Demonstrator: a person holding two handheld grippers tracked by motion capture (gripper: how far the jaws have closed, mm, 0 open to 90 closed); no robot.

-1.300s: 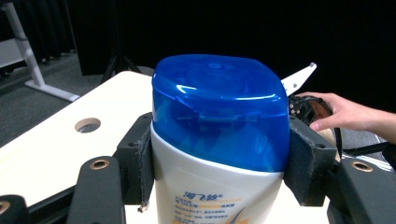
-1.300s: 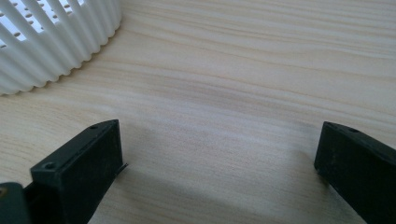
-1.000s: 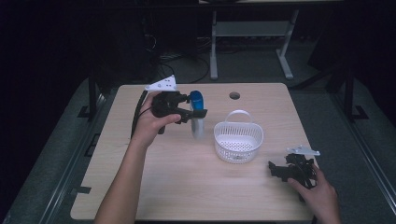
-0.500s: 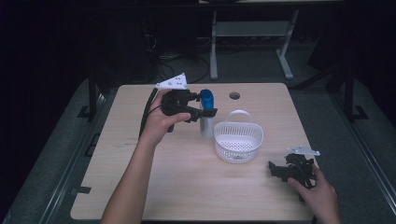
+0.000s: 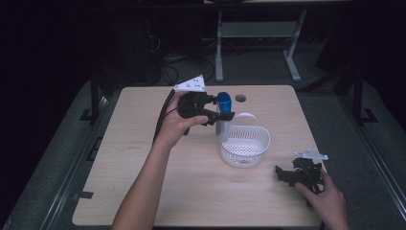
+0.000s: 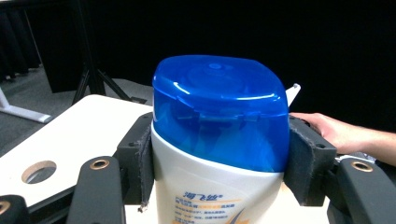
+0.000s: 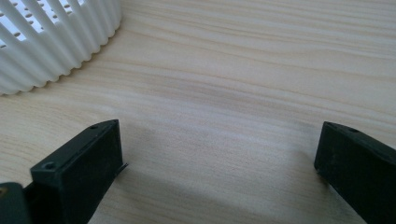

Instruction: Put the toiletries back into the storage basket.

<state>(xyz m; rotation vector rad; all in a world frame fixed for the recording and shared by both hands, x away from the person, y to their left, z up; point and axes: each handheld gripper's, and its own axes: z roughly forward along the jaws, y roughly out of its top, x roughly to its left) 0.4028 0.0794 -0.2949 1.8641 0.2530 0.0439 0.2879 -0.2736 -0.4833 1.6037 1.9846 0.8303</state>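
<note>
A white bottle with a blue cap [image 5: 223, 112] [image 6: 219, 140] is held upright above the table, just left of the white slotted basket [image 5: 245, 143]. My left gripper [image 5: 218, 115] [image 6: 219, 168] is shut on it, a pad pressed against each side just below the cap. The basket's ribbed wall [image 7: 51, 37] also fills the upper left of the right gripper view. My right gripper [image 5: 285, 173] [image 7: 217, 163] rests low on the table at the front right, its jaws wide apart with bare wood between them.
The light wooden table [image 5: 143, 158] has a round cable hole [image 5: 240, 98] [image 6: 39, 171] near its far edge. A person's right hand [image 6: 336, 130] lies behind the bottle in the left gripper view. Dark floor and a desk frame [image 5: 258, 43] lie beyond the table.
My left gripper has carried the bottle to the right, from left of the basket to right beside its rim. The right gripper has stayed put.
</note>
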